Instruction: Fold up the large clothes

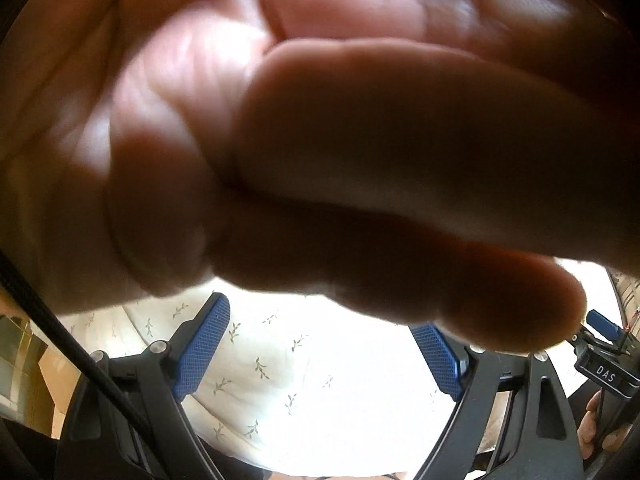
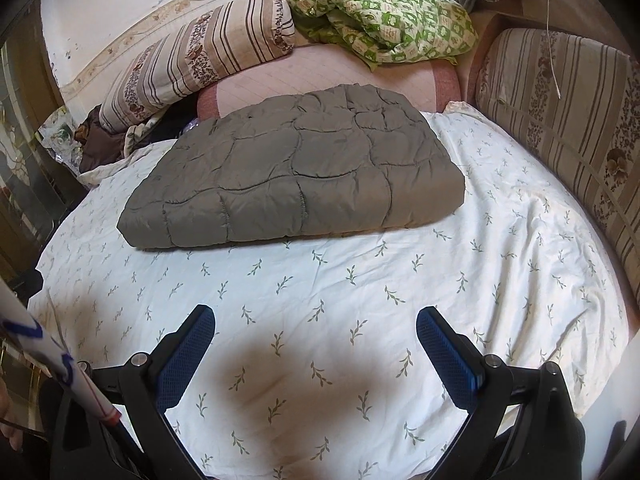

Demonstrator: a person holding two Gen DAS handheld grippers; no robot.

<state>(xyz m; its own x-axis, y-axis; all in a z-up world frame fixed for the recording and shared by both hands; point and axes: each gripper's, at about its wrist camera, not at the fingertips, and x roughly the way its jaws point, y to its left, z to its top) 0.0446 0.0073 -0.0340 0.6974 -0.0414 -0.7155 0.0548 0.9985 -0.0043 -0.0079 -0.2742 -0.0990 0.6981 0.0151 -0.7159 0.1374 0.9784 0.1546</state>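
Note:
A grey quilted garment (image 2: 296, 168) lies folded into a flat rectangle on the white leaf-print sheet (image 2: 320, 320), in the middle of the bed. My right gripper (image 2: 316, 324) is open and empty, held above the sheet well short of the garment's near edge. In the left wrist view a person's hand (image 1: 300, 120) covers most of the lens. Below it my left gripper (image 1: 324, 324) is open and empty over the same sheet (image 1: 288, 380). The garment is hidden in that view.
A striped pillow (image 2: 192, 56) and a green patterned blanket (image 2: 384, 20) lie at the far end of the bed. A striped cushion (image 2: 560, 128) lines the right side. Dark clothes (image 2: 104, 140) are piled at the far left. The other gripper's body (image 1: 608, 368) shows at right.

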